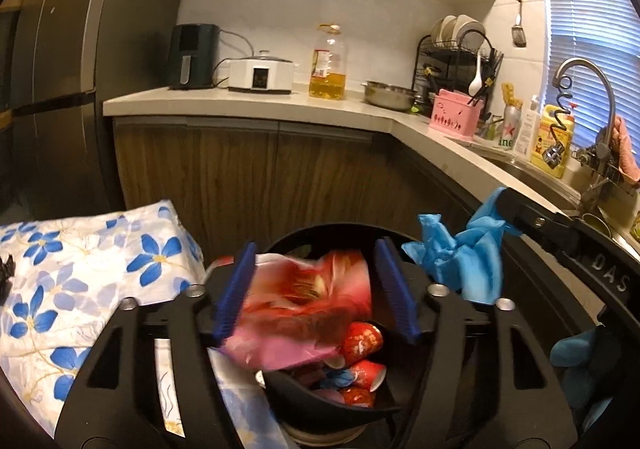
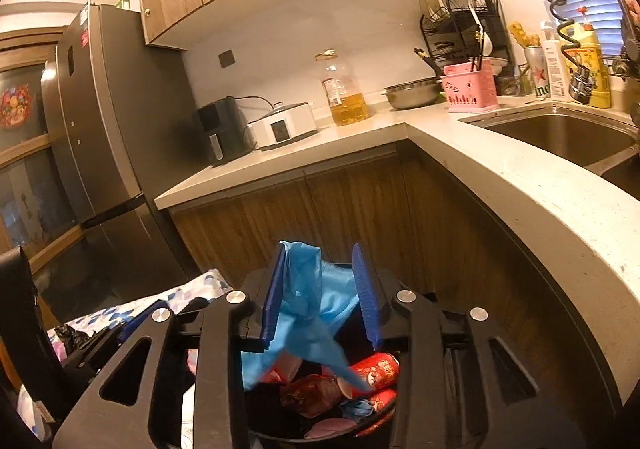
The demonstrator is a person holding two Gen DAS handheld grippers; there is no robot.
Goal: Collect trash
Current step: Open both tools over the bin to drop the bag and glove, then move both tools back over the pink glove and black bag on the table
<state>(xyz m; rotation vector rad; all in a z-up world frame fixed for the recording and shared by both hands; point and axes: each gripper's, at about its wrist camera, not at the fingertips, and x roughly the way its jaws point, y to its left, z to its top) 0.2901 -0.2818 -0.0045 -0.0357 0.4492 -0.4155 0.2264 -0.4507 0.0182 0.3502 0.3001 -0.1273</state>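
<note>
Left tool [image 1: 316, 289] gapes, blurred red-pink plastic wrapper [image 1: 308, 309] between its pads; right tool [image 2: 326, 297] parted around crumpled blue glove [image 2: 316, 313], above round black bin [image 2: 320, 437].

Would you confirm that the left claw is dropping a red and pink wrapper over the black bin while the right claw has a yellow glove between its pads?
Not quite: the glove between the pads of the right claw is blue, not yellow, as the right wrist view shows. The rest stands: the red and pink wrapper is between the open pads of the left claw, over the black bin.
</note>
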